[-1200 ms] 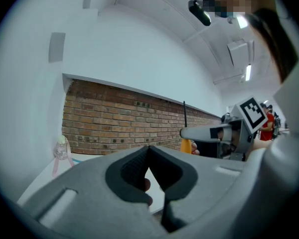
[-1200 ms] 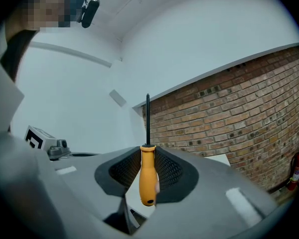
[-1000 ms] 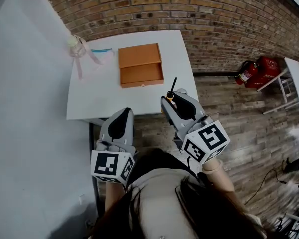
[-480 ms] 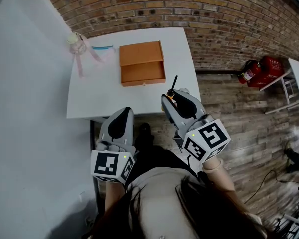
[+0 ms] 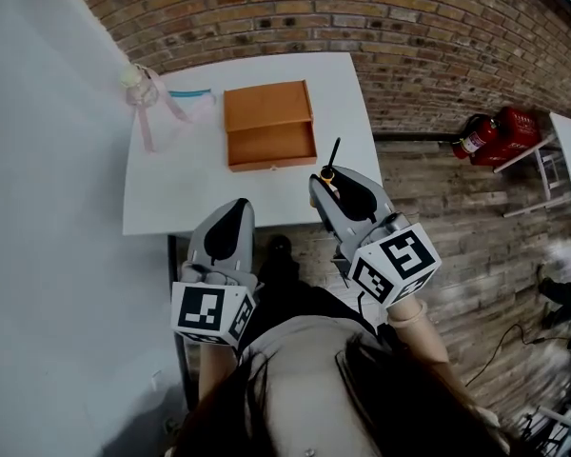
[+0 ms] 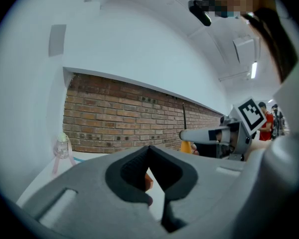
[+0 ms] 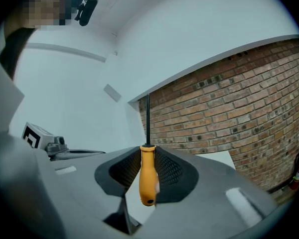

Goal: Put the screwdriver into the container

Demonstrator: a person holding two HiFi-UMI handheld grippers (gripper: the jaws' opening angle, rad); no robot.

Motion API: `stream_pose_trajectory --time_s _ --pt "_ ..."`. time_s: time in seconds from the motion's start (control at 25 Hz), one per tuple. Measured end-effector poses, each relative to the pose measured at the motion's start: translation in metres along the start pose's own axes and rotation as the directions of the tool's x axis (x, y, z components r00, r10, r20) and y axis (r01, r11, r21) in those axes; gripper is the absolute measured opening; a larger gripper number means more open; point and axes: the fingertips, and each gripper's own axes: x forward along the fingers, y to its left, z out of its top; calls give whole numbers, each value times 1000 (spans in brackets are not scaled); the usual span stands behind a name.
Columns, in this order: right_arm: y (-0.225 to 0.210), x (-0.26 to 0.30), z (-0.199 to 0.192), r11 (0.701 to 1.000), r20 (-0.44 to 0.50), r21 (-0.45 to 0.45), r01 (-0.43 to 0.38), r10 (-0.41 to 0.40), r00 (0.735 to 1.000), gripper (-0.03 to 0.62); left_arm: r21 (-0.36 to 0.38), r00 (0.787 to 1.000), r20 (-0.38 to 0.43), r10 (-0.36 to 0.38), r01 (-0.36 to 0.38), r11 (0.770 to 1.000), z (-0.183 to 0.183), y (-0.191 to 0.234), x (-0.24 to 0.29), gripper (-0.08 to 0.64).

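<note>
Two grippers hang nearest the person, at the near edge of the white counter (image 5: 171, 184). The left gripper (image 6: 149, 151) has its jaws brought together at the tips with nothing between them. It sits short of the counter edge. The right gripper (image 7: 148, 151) has its jaws clamped on the orange handle of the screwdriver (image 7: 148, 176), so the tool is in the air, not on the counter.

The screwdriver's long axis runs along the jaws. The butt of the handle points back toward the person, and the thin black shaft sticks out past the jaw tips toward the brick wall (image 5: 381, 27).

Beyond that, the orange container (image 5: 269, 125) lies flat on the counter, ahead of the right jaws and off to their left, well apart from the shaft's end. The right gripper, which carries the tool, looks the nearer to it. The coming move is likely a reach forward and leftward.

Farther back, a small bottle with a pink ribbon (image 5: 138, 82) stands by the far left corner.

The right gripper view does not show the container at all. The left gripper view shows only an orange sliver of it through the gap below the jaw tips. Whether its nearer half is an open tray is hard to tell, and the blade type at the shaft's end cannot be made out.
</note>
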Motion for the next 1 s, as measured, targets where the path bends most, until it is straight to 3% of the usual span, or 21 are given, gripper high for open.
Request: stream_pose_trajectory --time_s 0.36,1.0 --pt "-18 39 2 1000 -9 -17 -5 5 1000 89 -5 1000 9 16 -16 1000 8 32 26 0" --pt "-47 112 -18 996 -120 -93 -11 0 993 89 -36 1000 -6 29 -30 999 6 83 65 0"
